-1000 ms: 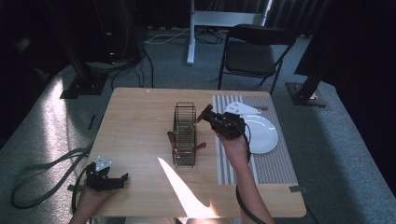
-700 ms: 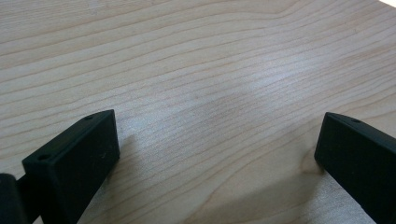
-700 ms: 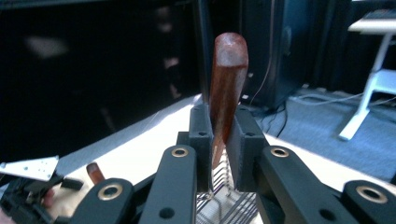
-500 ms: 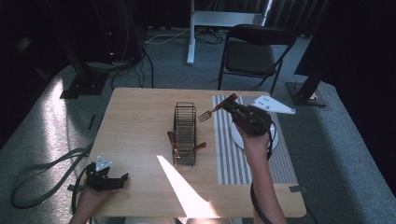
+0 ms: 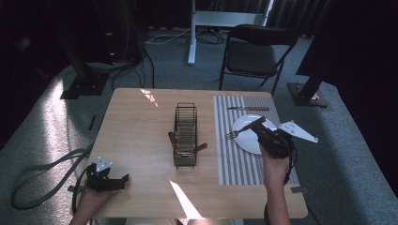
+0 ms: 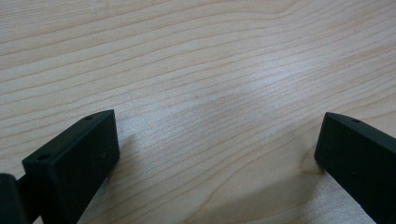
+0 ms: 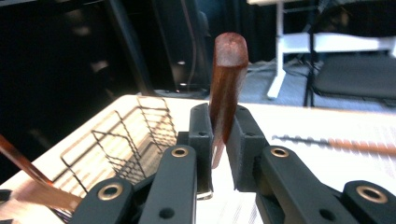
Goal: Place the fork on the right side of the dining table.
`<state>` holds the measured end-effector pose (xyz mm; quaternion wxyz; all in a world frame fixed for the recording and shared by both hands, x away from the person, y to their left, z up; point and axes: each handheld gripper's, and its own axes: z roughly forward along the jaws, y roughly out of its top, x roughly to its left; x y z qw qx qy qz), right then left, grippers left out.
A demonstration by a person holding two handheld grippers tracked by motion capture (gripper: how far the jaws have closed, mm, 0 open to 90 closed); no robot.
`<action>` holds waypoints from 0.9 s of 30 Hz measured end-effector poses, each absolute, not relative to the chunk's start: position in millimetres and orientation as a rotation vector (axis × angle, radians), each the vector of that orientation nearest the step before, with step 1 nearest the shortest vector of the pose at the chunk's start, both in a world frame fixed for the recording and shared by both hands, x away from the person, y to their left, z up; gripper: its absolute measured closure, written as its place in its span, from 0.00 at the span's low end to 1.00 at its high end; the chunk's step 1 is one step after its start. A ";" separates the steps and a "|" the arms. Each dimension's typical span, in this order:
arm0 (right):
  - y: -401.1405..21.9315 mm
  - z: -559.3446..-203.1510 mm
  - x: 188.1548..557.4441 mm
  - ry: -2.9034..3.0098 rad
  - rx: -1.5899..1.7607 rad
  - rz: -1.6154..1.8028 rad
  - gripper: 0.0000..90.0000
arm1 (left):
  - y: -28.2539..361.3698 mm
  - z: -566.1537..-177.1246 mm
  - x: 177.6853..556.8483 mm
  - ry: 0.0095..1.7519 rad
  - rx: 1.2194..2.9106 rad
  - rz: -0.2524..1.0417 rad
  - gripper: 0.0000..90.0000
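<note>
Right gripper [image 5: 259,125] clamps a fork [image 5: 238,131] by its handle, over the plate [image 5: 245,138]. Left gripper [image 5: 117,180] rests wide open on the table [image 5: 141,136].

A pale wooden table [image 5: 141,131] carries a striped placemat [image 5: 237,161], a wire cutlery rack [image 5: 185,136] at centre — on the mat, a white plate [image 5: 246,136] and a knife [image 5: 248,108].

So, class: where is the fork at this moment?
In the high view the fork is held in the right tongs at the table's right side, its prongs over the left edge of the white plate.
</note>
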<state>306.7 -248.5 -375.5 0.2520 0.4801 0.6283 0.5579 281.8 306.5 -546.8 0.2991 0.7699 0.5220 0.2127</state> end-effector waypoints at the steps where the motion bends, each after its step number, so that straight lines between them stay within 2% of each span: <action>1: -254.5 -387.0 301.6 1.677 1.354 1.516 0.90 | 306.5 -547.0 281.8 1.386 2.043 0.566 0.00; 7: -266.5 -410.3 289.4 1.626 1.443 1.523 0.90 | 306.3 -546.8 281.7 1.388 2.044 0.565 0.00; 8: -274.7 -427.1 278.7 1.592 1.501 1.529 0.90 | 306.3 -546.8 281.7 1.388 2.044 0.565 0.00; 14: -290.5 -458.5 263.3 1.564 1.612 1.524 0.90 | 306.3 -546.8 281.7 1.388 2.044 0.565 0.00; 27: -313.0 -504.0 250.9 1.335 1.863 1.739 0.90 | 306.0 -546.9 281.9 1.389 2.042 0.565 0.00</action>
